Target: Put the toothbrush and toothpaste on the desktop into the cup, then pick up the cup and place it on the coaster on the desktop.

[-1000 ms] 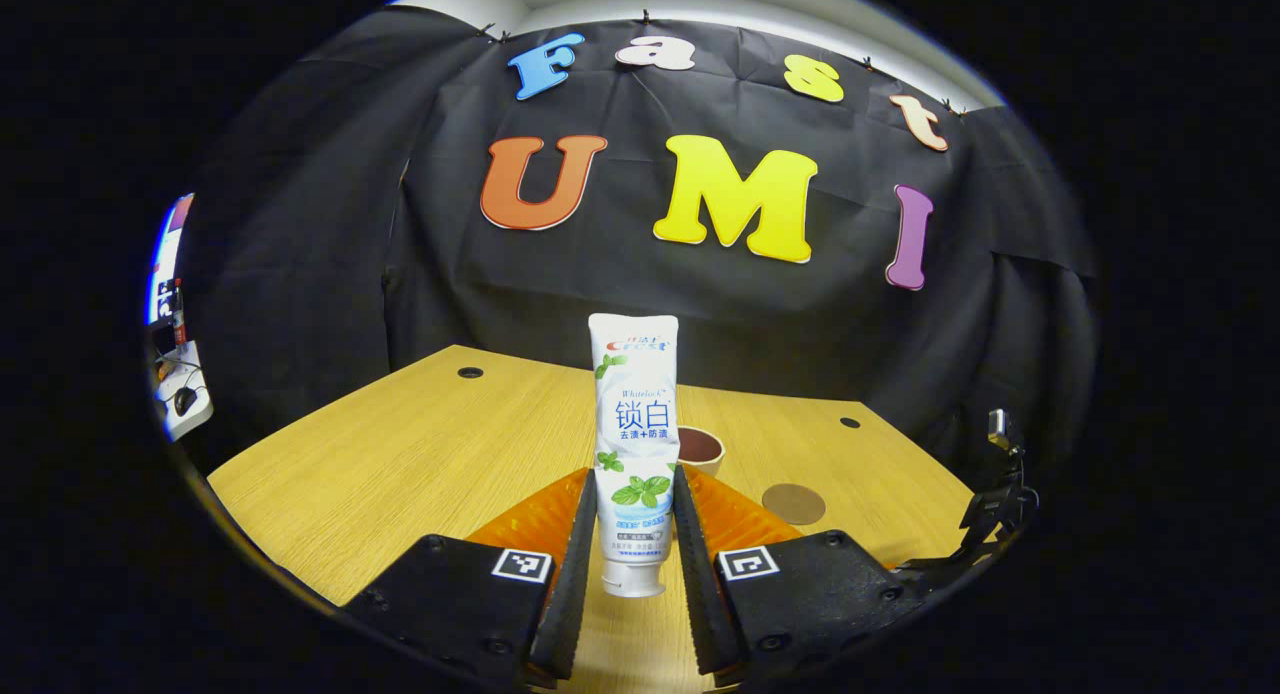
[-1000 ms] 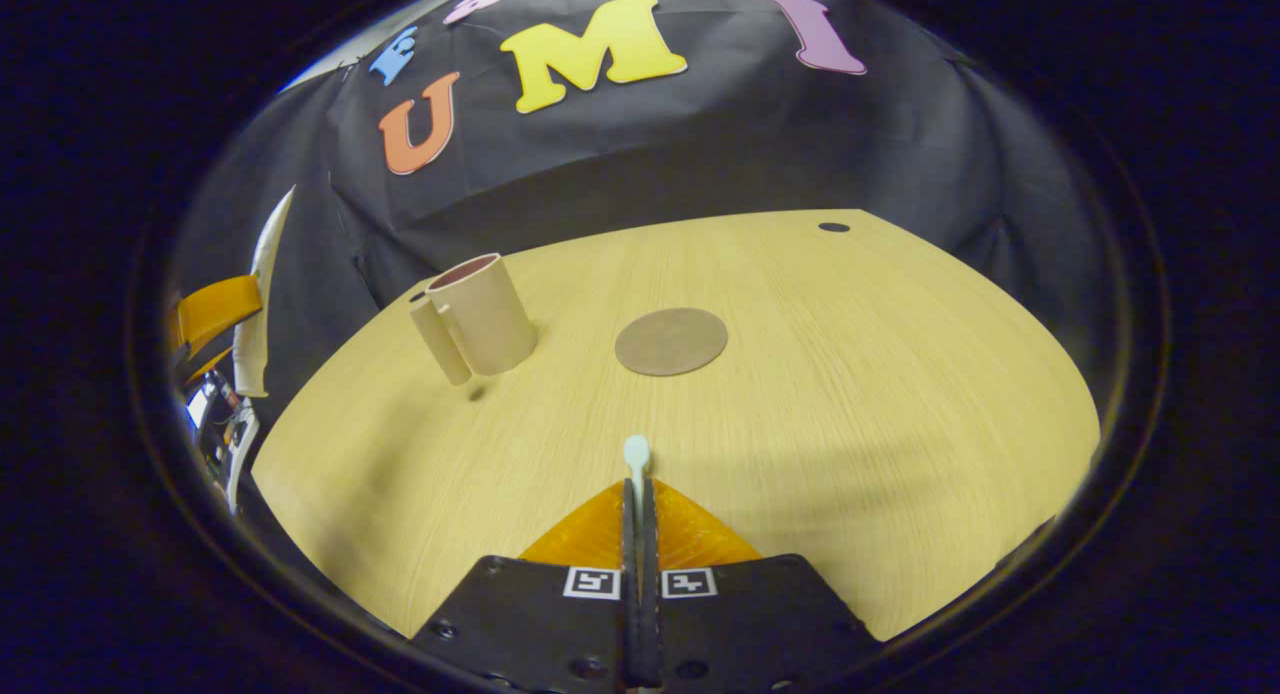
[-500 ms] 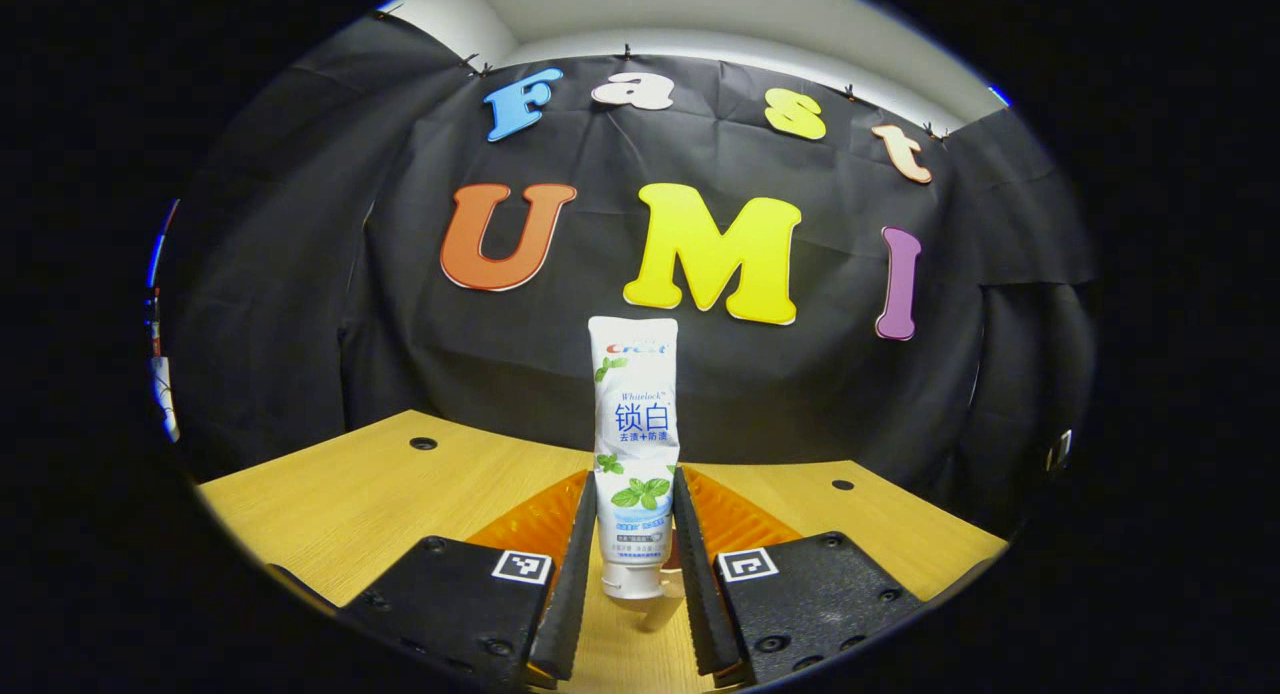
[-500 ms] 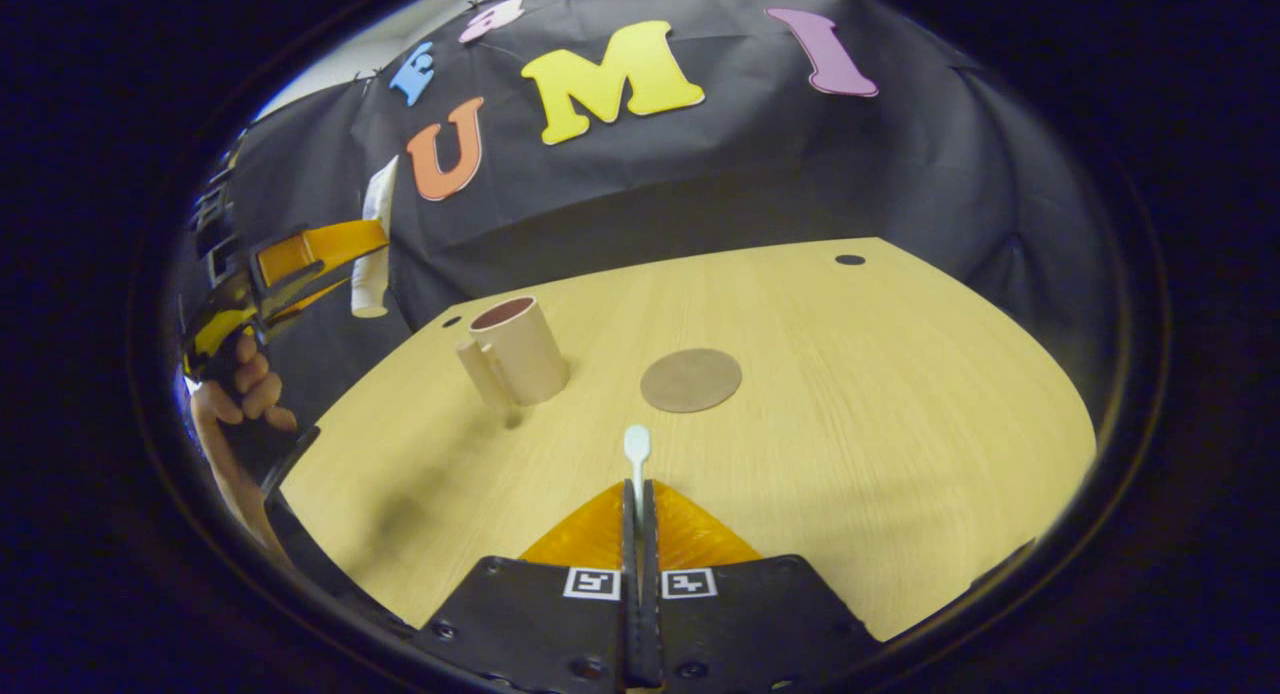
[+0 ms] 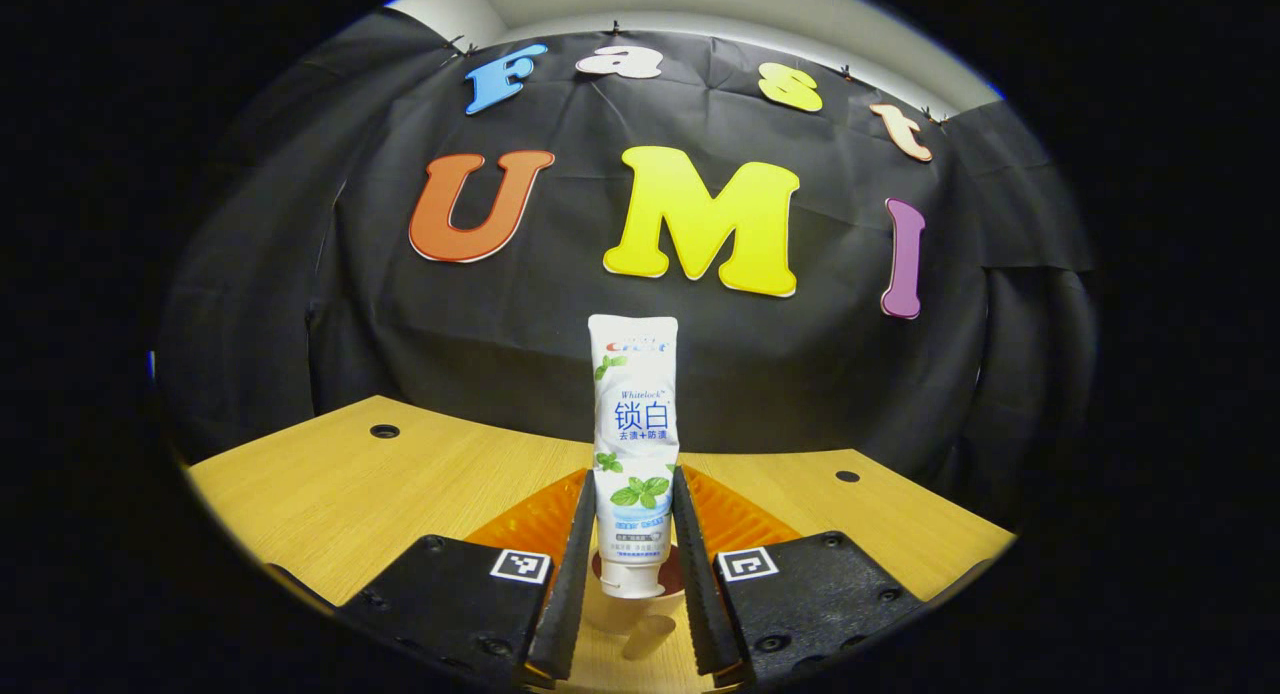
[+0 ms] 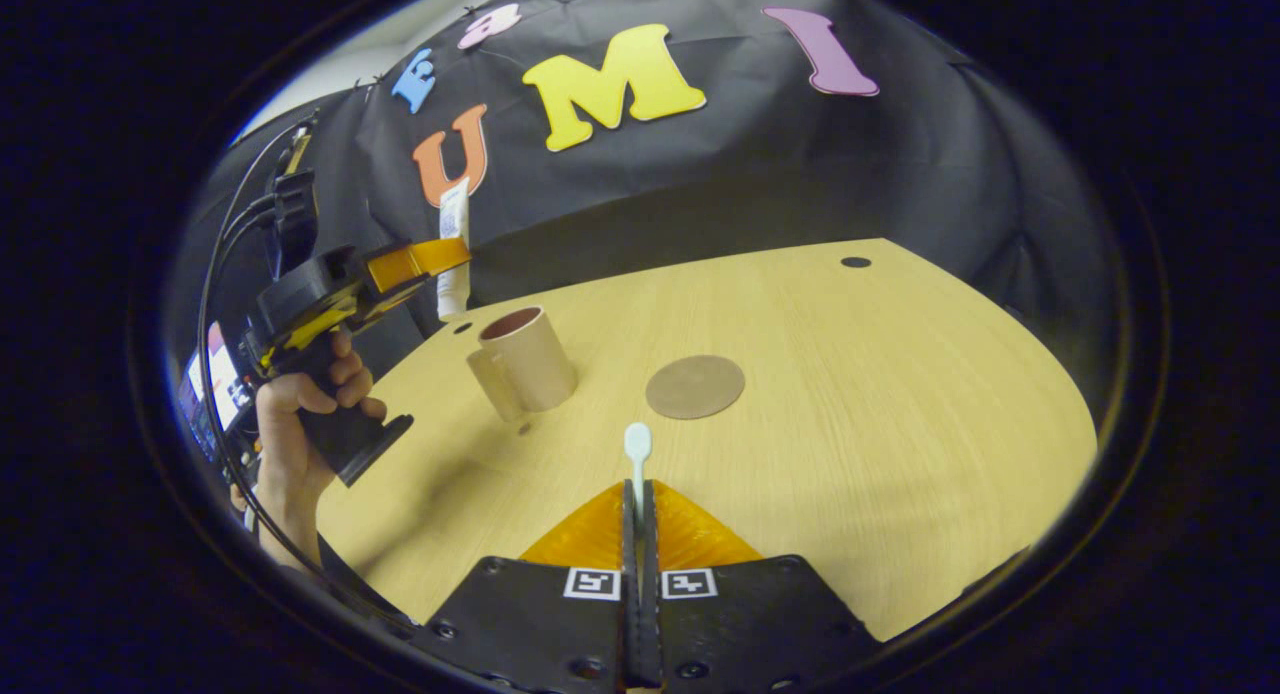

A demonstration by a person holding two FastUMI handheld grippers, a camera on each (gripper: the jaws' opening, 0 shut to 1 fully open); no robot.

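Above the cup (image 6: 525, 359): left gripper (image 5: 634, 534) clamping toothpaste (image 5: 633, 444), right gripper (image 6: 637, 494) pinching toothbrush (image 6: 636, 452); could clip rim, topple cup.

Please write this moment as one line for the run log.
left gripper: shut on toothpaste, above cup | right gripper: shut on toothbrush | coaster: bare | table

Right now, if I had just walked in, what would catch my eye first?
Probably the white toothpaste tube, held upright between the left gripper's fingers with its cap hanging just above the tan cup near the table's far left edge. Next, the pale toothbrush poking forward from the right gripper's closed fingers. A round brown coaster lies bare on the wooden table, to the right of the cup.
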